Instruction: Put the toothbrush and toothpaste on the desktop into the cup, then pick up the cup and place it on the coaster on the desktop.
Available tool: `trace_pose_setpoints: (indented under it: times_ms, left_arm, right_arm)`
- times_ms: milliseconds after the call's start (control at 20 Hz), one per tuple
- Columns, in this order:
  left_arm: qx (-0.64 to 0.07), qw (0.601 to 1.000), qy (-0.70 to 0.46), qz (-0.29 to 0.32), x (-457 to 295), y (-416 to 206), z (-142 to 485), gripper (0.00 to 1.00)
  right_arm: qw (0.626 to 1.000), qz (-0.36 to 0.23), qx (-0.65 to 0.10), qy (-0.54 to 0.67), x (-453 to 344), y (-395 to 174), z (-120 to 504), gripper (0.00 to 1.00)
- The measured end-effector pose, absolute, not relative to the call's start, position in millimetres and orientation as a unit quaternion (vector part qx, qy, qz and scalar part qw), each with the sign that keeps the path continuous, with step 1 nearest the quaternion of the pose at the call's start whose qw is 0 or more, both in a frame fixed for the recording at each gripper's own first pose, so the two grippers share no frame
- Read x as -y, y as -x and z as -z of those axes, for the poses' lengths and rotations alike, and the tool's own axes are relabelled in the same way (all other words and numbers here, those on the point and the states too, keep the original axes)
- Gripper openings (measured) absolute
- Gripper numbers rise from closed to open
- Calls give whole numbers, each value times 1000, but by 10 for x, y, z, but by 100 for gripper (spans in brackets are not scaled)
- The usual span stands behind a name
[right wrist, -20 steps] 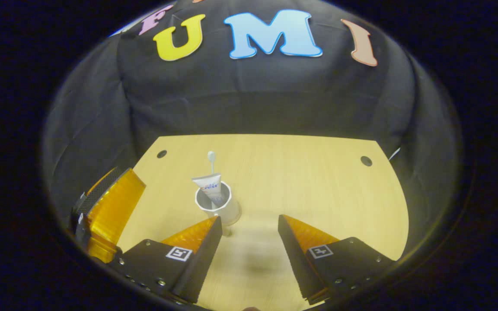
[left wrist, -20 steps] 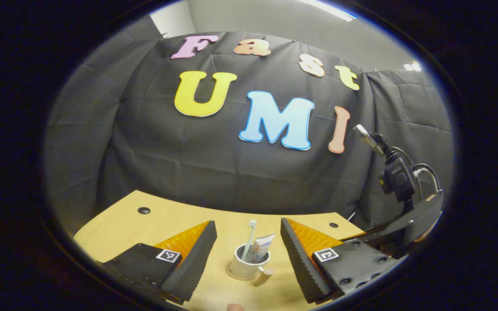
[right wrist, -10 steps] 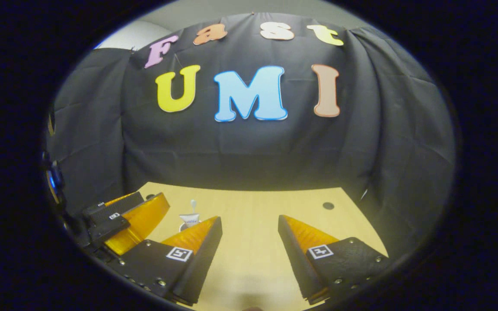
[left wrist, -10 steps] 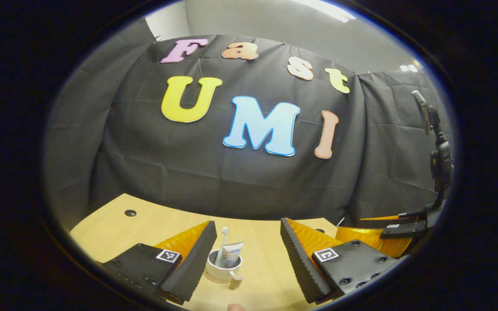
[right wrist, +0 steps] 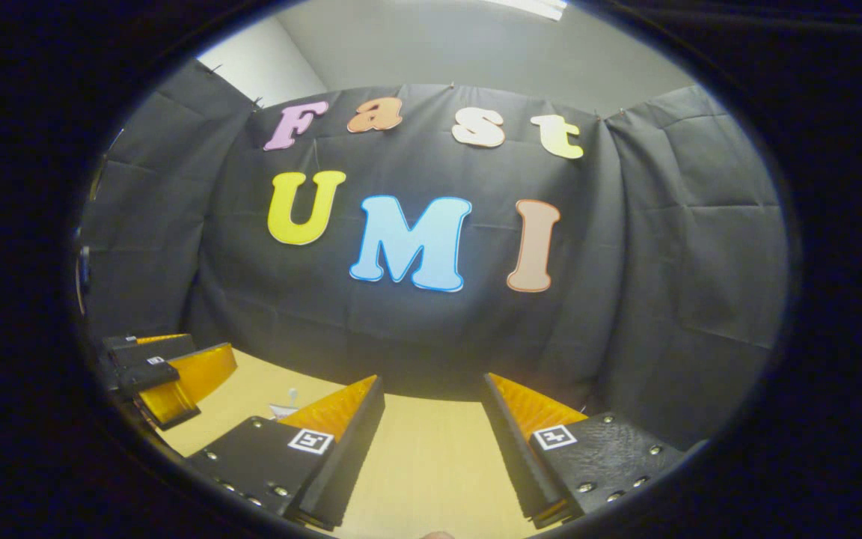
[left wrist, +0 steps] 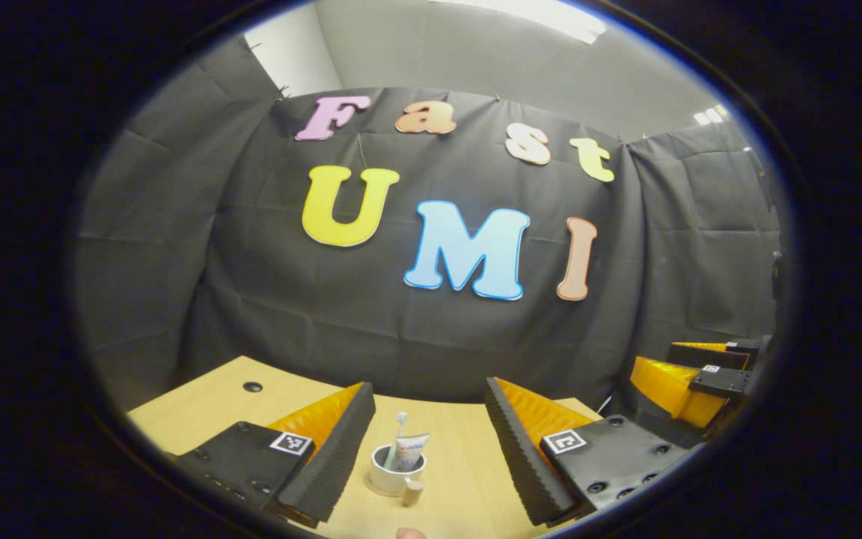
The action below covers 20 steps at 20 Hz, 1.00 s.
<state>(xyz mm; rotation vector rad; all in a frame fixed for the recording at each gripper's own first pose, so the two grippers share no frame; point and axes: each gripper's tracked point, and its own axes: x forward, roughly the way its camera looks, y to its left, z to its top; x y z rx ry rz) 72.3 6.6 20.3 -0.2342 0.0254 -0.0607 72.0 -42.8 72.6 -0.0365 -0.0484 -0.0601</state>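
The white cup (left wrist: 388, 475) stands on the wooden desk (left wrist: 199, 408), on a round coaster (left wrist: 378, 489) whose thin edge shows beneath it. The toothbrush (left wrist: 399, 428) and the toothpaste tube (left wrist: 409, 451) stand upright inside the cup. My left gripper (left wrist: 429, 388) is open, and the cup sits low between its fingers, apart from both. The right gripper (left wrist: 689, 374) hovers at the far right, off the desk's edge. In the right gripper view, my right gripper (right wrist: 432, 380) is open over bare desk (right wrist: 431, 464). The toothbrush head (right wrist: 293, 393) and tube top (right wrist: 281, 410) peek past its left finger; the cup is hidden.
A dark cable hole (left wrist: 252, 387) sits near the desk's back left corner. The black cloth wall hangs close behind the desk. The left gripper (right wrist: 169, 370) hangs at the left of the right gripper view.
Both grippers pulled back and tilted up, so more wall than desk shows. The right gripper swung from looking down on the cup to level. The cup stayed on its coaster.
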Motion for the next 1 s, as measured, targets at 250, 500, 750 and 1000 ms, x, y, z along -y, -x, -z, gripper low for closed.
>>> trace_pose_setpoints:
  times_ms: [250,500,750,1000]
  left_arm:
    - [2,993,120,2,-49,-518,-285,95]
    - [9,993,113,-21,-35,-362,-334,99]
    - [9,993,118,-21,-95,-282,-364,96]
    - [13,993,114,-25,-202,-245,-393,96]
  right_arm:
    - [998,13,42,35,526,-610,-789,82]
    - [999,-6,41,30,539,-515,-824,82]
    - [999,6,47,19,587,-454,-847,82]
    - [998,16,51,24,595,-389,-858,82]
